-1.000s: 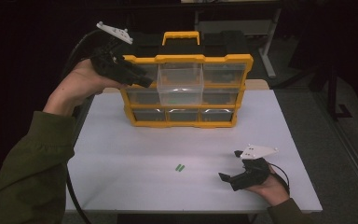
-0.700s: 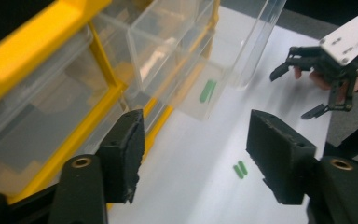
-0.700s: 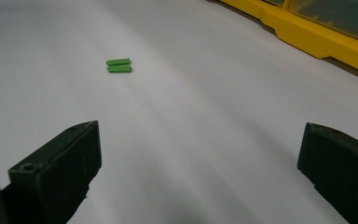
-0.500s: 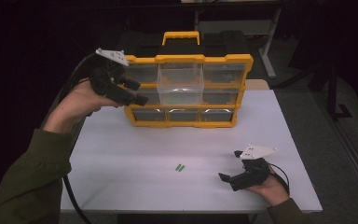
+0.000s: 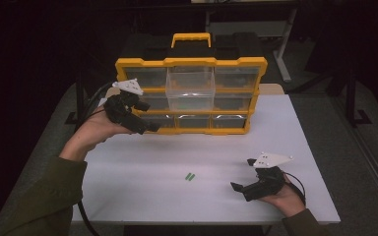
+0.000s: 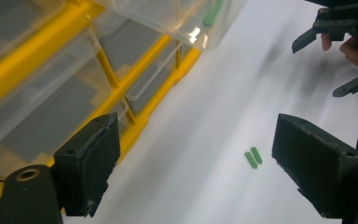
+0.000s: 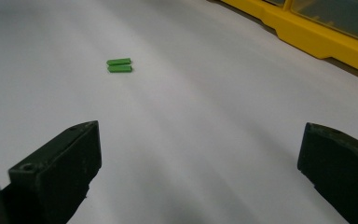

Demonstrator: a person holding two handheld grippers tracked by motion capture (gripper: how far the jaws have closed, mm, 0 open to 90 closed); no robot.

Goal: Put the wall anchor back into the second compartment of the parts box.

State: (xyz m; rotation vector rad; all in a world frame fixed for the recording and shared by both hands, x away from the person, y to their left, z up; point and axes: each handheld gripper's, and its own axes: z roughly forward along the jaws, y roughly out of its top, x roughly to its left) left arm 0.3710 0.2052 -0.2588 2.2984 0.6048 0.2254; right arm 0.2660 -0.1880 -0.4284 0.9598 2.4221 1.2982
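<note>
Dark surroundings close in on a white table point(image 5: 128, 172), the one lit surface, with black floor and the legs of other furniture dim beyond its far edge. Two small green pieces point(image 5: 191, 176) lie side by side, touching or nearly so, on the bare top a little nearer the front edge than the middle and roughly midway between the left and right edges; in the left gripper view they sit between that gripper's two black jaws, and in the right gripper view they lie ahead and to the left. At the front right corner the right gripper point(image 5: 242, 187) rests low over the table in the person's right hand point(image 5: 288, 199), aimed leftward at the pieces, its jaws spread wide with nothing between them. Farther off, near the left edge, the left gripper point(image 5: 145, 118) is held in the left hand point(image 5: 91, 135) above the table just in front of the lower left corner of a yellow organiser point(image 5: 192, 63); its jaws have just been opening and stand wide apart and empty. That organiser stands upright along the back edge, with clear drawers, a yellow handle on top, and something green showing in one clear drawer point(image 6: 213, 13).
</note>
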